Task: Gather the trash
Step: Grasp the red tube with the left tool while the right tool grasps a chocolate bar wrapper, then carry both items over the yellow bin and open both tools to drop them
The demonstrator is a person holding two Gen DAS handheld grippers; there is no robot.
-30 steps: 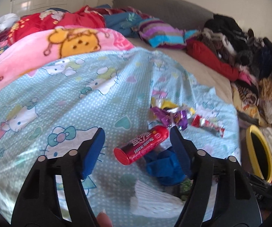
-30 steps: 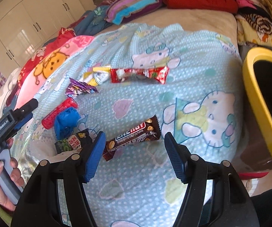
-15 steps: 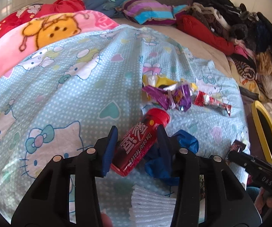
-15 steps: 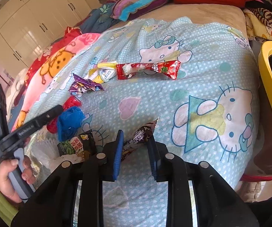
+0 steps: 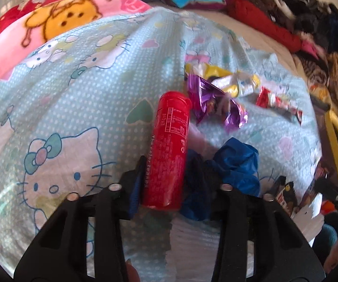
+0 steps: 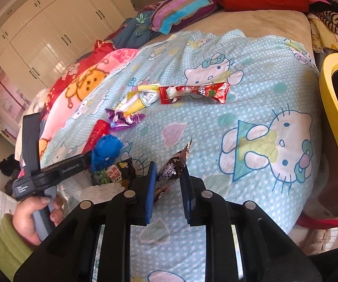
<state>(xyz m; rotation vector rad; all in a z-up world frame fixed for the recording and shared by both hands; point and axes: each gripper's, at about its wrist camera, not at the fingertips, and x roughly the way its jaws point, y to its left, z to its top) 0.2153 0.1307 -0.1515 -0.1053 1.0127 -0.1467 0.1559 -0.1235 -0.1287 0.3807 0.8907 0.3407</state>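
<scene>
A red tube [image 5: 169, 145] lies lengthwise between the jaws of my left gripper [image 5: 166, 164], which are closing, and their blue pads press on its sides. From the right wrist view the tube [image 6: 98, 131] and the left gripper [image 6: 86, 157] show beside a crumpled blue bag [image 6: 106, 150]. My right gripper [image 6: 169, 168] is closing too, pinching a brown chocolate-bar wrapper [image 6: 180, 152] that stands tilted up off the light-blue cat-print blanket [image 6: 251, 108].
On the blanket lie a purple wrapper [image 6: 122, 117], a yellow wrapper [image 6: 136, 98], a red strawberry wrapper [image 6: 194, 91] and a black-green packet [image 6: 115, 172]. A yellow-rimmed bin [image 6: 328, 94] stands at the bed's right side. Piled clothes [image 5: 310, 23] line the far edge.
Both grippers went from wide open to closed on their items. The red tube turned to lie along the left jaws. The chocolate wrapper tipped up on end between the right jaws.
</scene>
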